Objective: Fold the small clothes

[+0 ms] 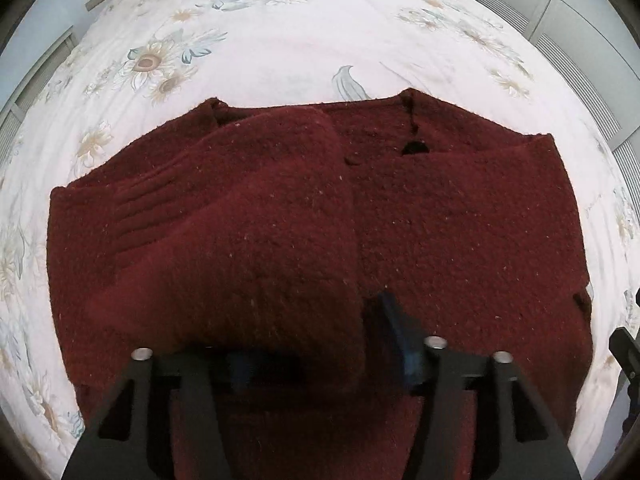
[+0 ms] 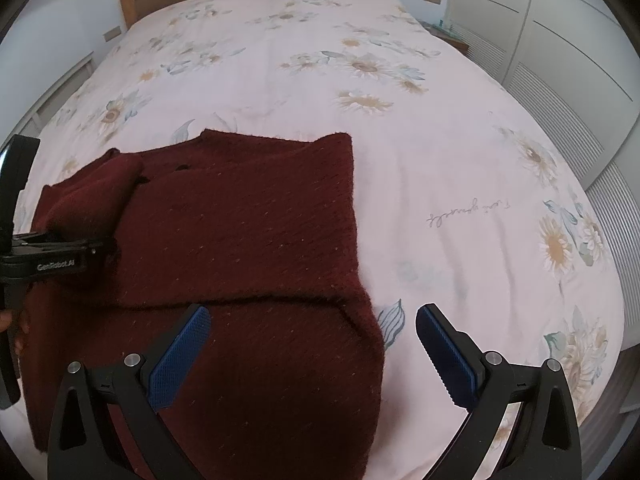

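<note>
Knitwear mid-fold: on the left, the left gripper pinches a sleeve of the maroon sweater, which lies on the floral bedspread, long axis running near to far. At right, the right gripper gapes wide, straddling the sweater's near right edge, the closer tool.
</note>
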`<state>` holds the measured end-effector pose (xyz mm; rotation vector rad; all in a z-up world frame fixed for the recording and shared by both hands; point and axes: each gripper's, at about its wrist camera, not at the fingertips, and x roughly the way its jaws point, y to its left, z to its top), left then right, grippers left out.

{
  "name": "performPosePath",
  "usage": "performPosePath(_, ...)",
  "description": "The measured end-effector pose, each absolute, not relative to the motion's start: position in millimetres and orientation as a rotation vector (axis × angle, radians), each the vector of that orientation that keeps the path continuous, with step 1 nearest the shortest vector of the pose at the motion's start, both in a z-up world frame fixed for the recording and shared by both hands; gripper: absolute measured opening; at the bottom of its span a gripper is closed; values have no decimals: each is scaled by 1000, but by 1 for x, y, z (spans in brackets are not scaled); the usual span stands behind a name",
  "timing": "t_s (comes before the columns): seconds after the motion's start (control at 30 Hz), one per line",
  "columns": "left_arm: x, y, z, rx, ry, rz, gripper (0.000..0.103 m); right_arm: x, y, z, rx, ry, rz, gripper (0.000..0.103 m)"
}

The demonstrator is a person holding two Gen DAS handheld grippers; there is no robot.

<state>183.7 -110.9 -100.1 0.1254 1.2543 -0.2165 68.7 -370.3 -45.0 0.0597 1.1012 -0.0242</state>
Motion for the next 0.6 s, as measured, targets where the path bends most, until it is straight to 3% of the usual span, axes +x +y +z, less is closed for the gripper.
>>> performPosePath(0.03, 183, -110, -99, 131, 1258, -222, 63, 68, -370, -45, 58, 1101, -23, 103)
performPosePath(0.1, 182, -106, -98, 136, 1258, -225, 84, 67, -368, -44, 57, 1101, -23, 103)
performPosePath(0.2, 177, -92, -93, 143, 1255, -234, 96, 67, -366, -45, 62, 1104, -21, 103)
performPosePath(0.6, 158, 24, -84, 119, 1257, -76, 101, 74, -335, -39, 13, 1102, 26, 103)
